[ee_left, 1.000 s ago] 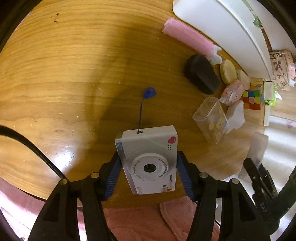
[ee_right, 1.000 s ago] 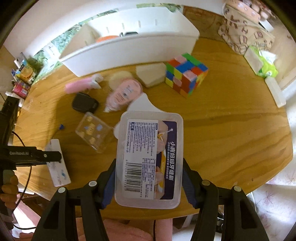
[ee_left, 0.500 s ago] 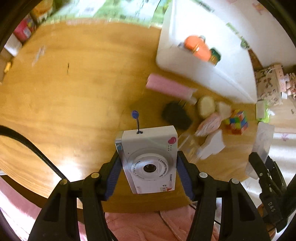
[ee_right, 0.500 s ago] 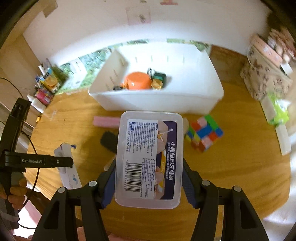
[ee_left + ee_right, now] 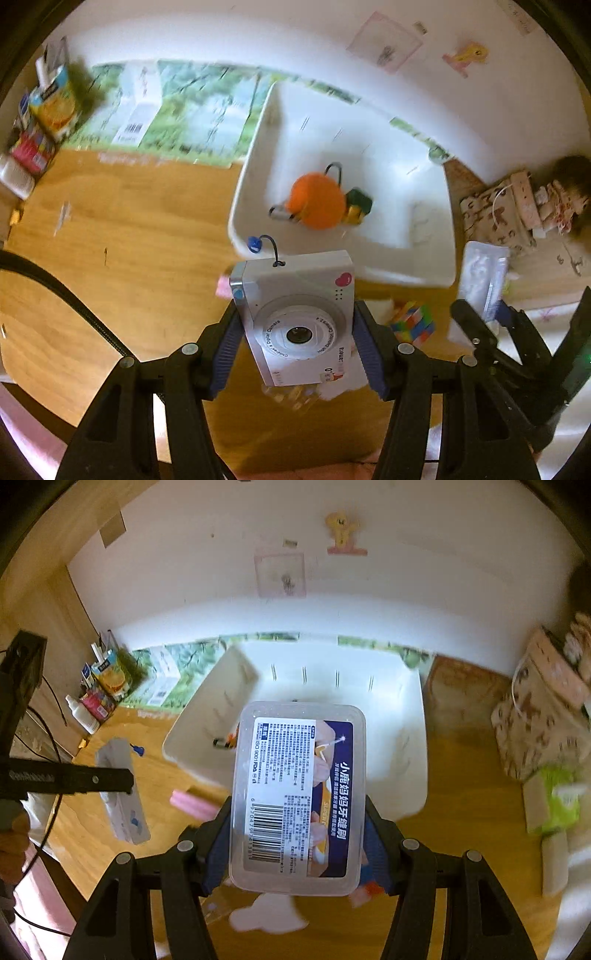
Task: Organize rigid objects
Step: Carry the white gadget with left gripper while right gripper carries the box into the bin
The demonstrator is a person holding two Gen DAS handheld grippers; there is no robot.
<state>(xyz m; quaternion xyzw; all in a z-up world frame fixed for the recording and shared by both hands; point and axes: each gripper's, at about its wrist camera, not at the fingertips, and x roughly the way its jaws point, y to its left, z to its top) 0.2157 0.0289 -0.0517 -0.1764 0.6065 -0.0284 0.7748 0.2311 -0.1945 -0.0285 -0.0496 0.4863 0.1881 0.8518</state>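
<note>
My left gripper (image 5: 295, 332) is shut on a white children's digital camera (image 5: 299, 314), its blue pads pressing both sides, a blue-tipped strap hanging from the top. The camera is held above the wooden table, near the front wall of a white bin (image 5: 369, 266). Inside the bin lie an orange round object (image 5: 317, 205) and a small green and yellow item (image 5: 356, 206). My right gripper (image 5: 297, 834) is shut on a clear plastic box with a printed label (image 5: 299, 797), held in front of the same white bin (image 5: 402, 775). The camera (image 5: 123, 805) and left gripper (image 5: 66, 777) show at that view's left.
A colourful cube (image 5: 412, 323) and a pink tube (image 5: 192, 803) lie on the wooden table (image 5: 110, 240) in front of the bin. Cartons and bottles (image 5: 107, 679) stand at the far left by the wall. A patterned bag (image 5: 535, 716) and green packet (image 5: 557, 805) sit at the right.
Both grippers have risen and tilted up with their objects still held. The view went from the tabletop items to the white bin and wall, with the bin now closer.
</note>
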